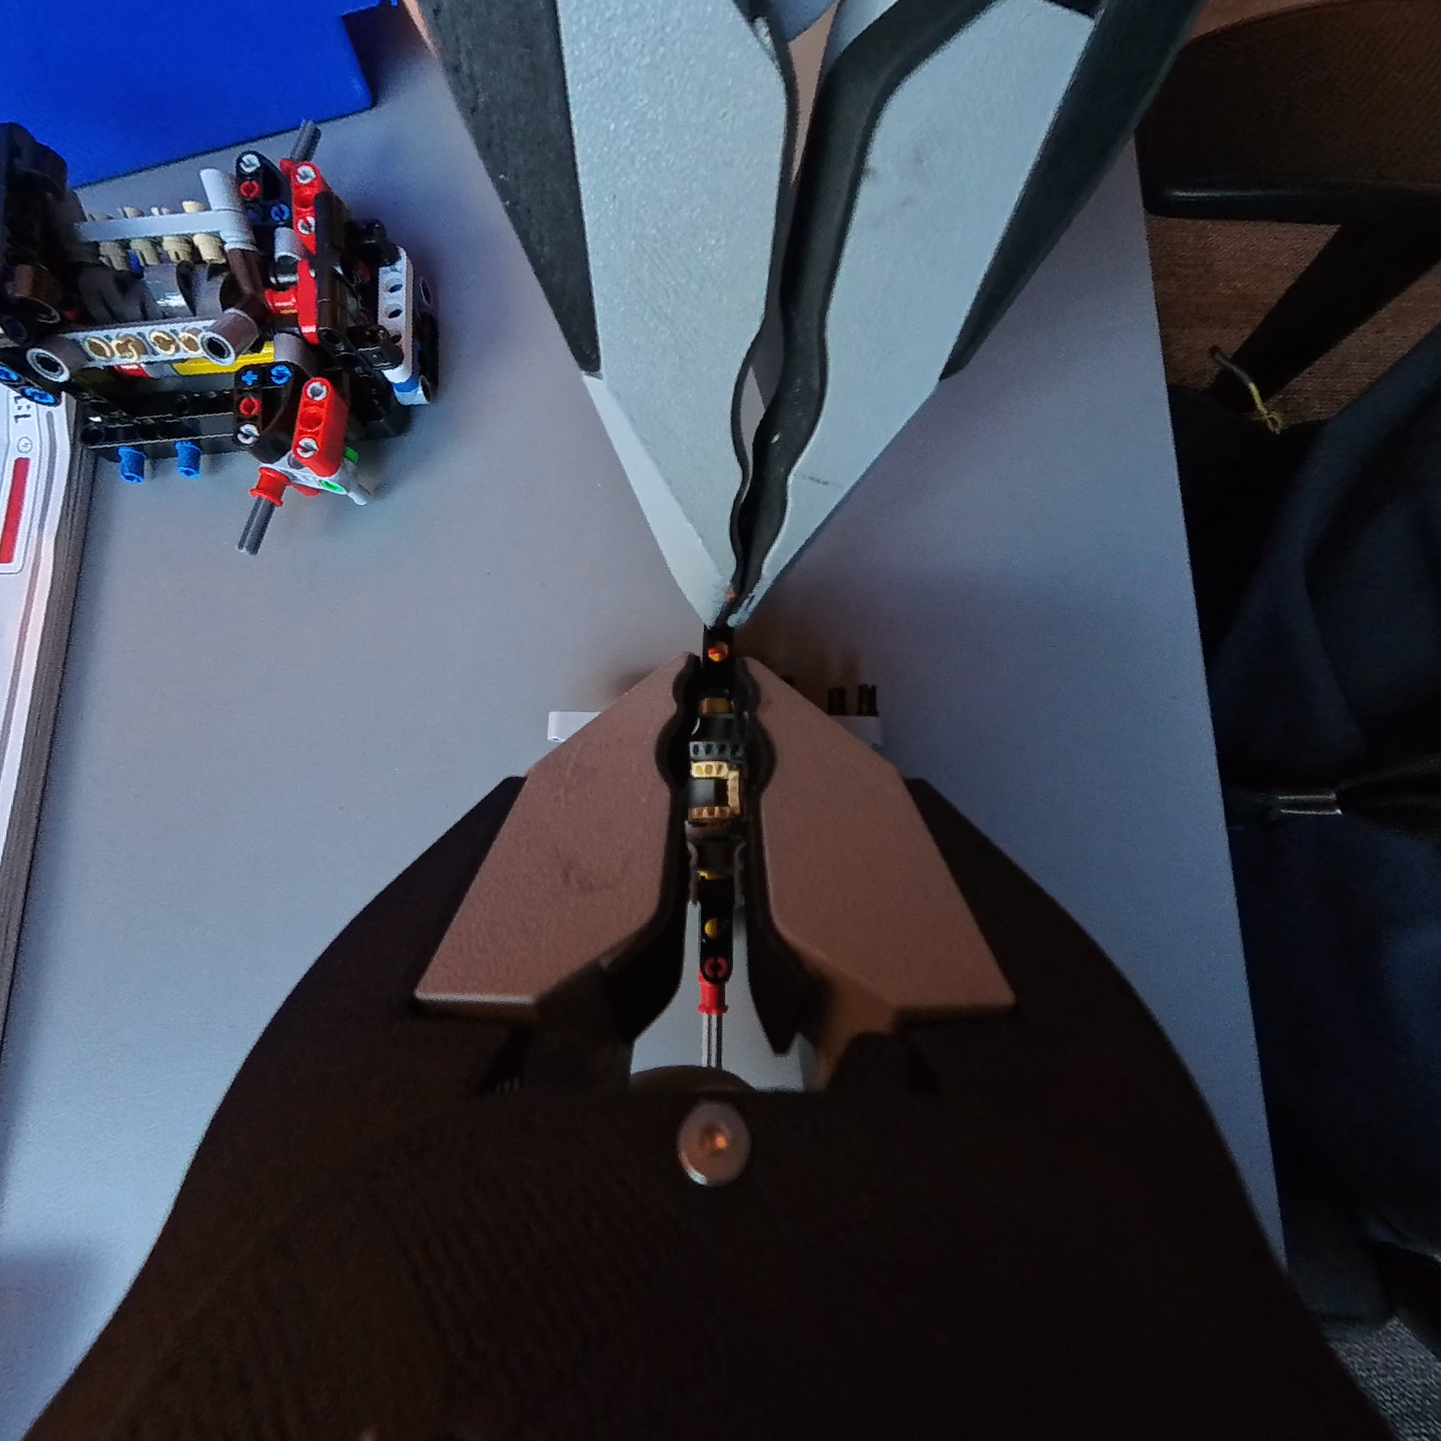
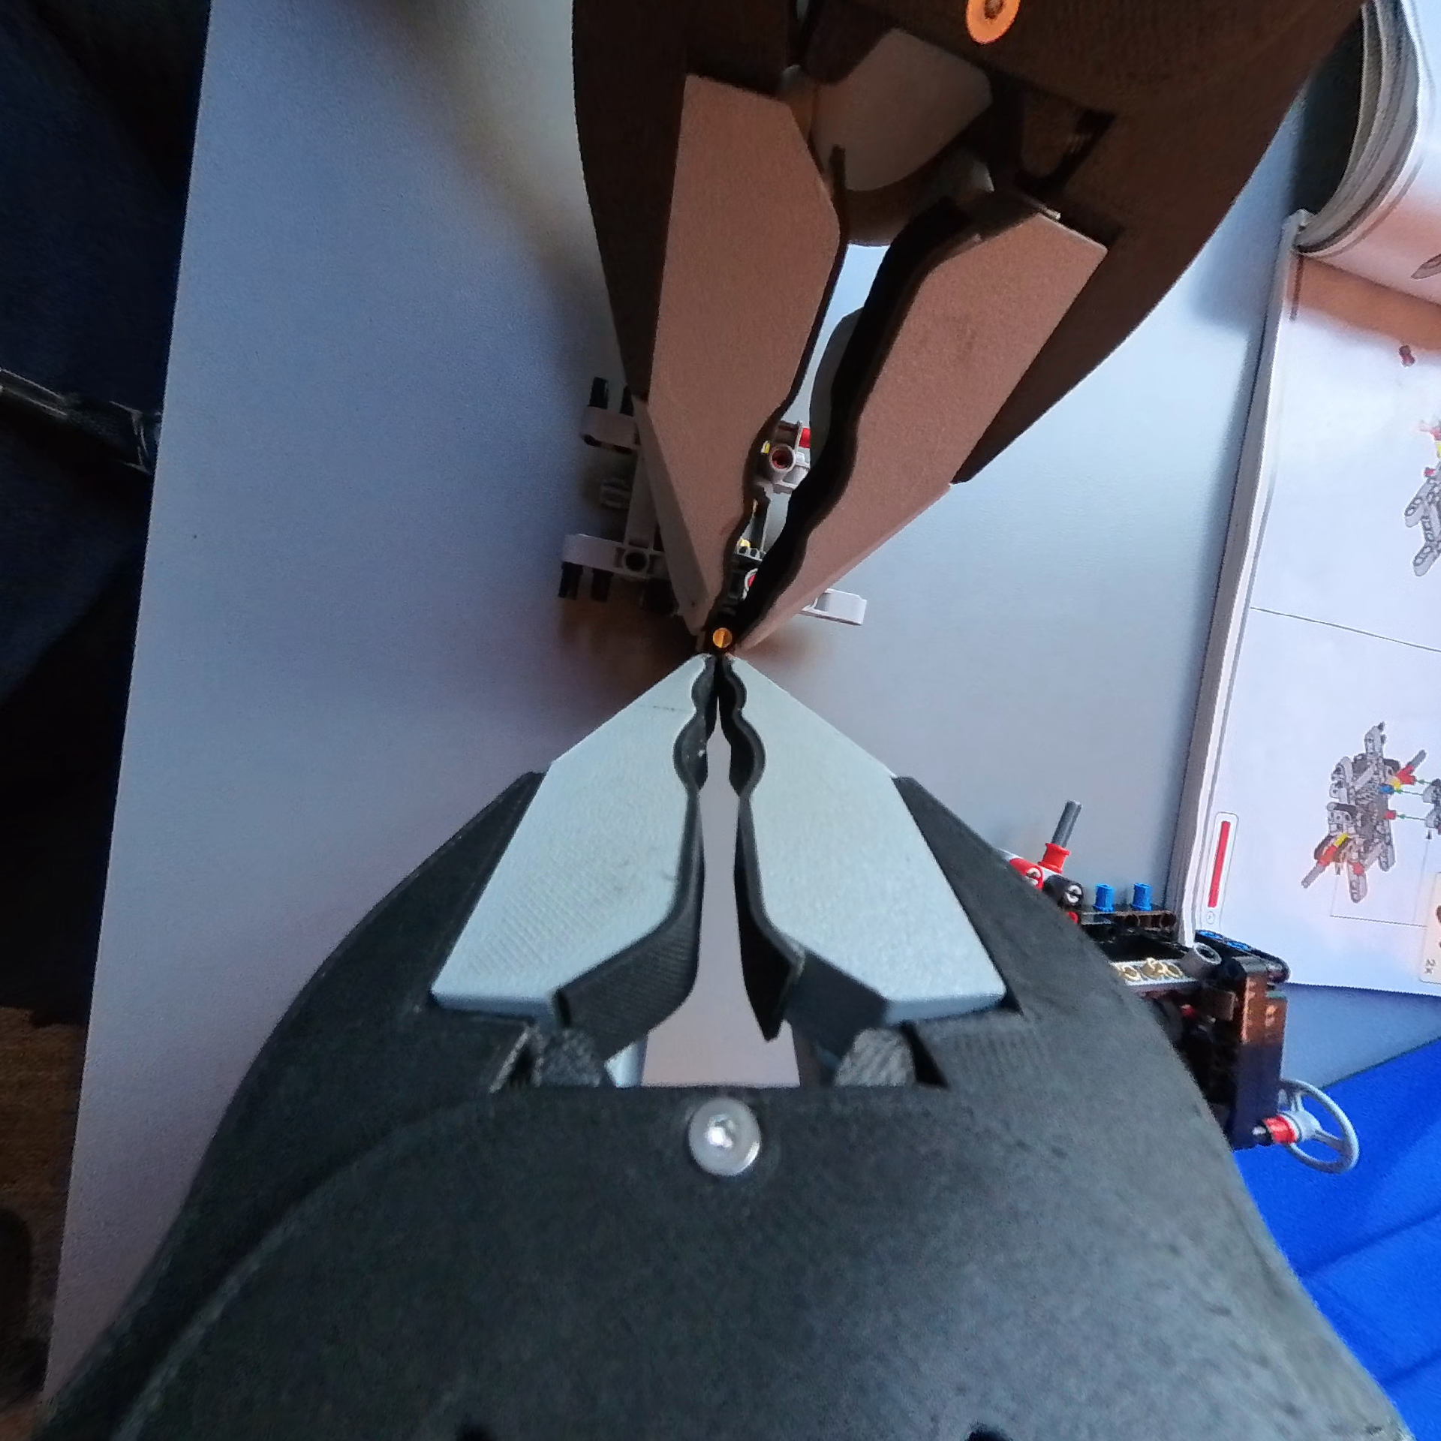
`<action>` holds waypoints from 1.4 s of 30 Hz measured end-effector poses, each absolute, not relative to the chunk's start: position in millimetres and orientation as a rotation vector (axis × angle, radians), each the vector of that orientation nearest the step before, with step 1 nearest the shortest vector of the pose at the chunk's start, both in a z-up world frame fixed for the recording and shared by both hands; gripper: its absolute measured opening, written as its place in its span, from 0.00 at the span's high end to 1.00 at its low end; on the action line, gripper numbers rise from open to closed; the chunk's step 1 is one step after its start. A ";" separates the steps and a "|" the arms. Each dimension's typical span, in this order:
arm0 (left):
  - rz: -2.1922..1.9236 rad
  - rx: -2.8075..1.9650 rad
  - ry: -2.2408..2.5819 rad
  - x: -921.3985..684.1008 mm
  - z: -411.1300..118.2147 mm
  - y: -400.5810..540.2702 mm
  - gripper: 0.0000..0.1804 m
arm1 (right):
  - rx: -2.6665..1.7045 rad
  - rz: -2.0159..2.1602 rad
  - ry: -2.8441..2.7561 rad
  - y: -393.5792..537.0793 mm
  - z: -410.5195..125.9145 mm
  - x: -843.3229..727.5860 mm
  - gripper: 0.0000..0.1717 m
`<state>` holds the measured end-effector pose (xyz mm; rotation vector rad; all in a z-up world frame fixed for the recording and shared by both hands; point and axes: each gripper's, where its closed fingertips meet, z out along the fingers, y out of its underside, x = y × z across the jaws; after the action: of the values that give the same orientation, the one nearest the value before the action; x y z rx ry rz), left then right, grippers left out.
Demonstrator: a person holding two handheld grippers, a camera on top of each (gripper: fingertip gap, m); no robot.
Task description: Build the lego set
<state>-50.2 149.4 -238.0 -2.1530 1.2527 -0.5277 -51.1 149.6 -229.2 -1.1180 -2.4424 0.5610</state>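
The bench [image 1: 327, 780] is showing a smooth, matt grey laminate, and the building-block model [image 1: 234, 327] on it is gleaming as glossy hard plastic. The left tongs [image 1: 713, 663] are wearing matt brown printed plastic with black ribbed rubbery pads [image 1: 670, 748], over a woven-looking black body. The right tongs [image 2: 717, 663] are showing grainy pale grey plastic and a shiny metal screw [image 2: 724, 1138].

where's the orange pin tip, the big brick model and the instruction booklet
orange pin tip [image 2: 722, 638], right wrist view, its round slotted end face
big brick model [image 1: 234, 327], left wrist view, middle of its body
instruction booklet [image 2: 1341, 593], right wrist view, bare white part of the open page
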 end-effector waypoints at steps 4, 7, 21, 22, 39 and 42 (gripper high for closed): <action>-0.526 -2.152 1.254 -50.2 -238.0 149.4 0.97 | -1.125 0.580 -2.445 149.1 -229.3 -51.3 1.00; -0.525 -2.149 1.257 -50.2 -238.1 149.3 0.97 | -1.103 0.570 -2.457 148.1 -229.6 -52.2 1.00; -0.591 -2.155 1.266 -54.5 -238.5 151.2 0.97 | -1.437 0.767 -2.465 149.0 -234.3 -53.8 1.00; -0.590 -2.163 1.252 -56.1 -238.4 153.4 0.97 | -1.464 0.757 -2.455 152.0 -233.0 -54.3 1.00; -0.598 -2.143 1.190 -87.6 -217.8 153.8 0.88 | -1.436 0.847 -2.132 154.6 -220.0 -62.3 0.96; -0.565 -2.139 1.178 -99.5 -212.9 152.4 0.89 | -1.415 0.860 -2.129 153.6 -215.0 -67.4 0.95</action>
<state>-99.5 152.4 -212.9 -2.1393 1.1781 -0.5649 -67.4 153.6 -215.0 -1.4150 -2.1288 0.8600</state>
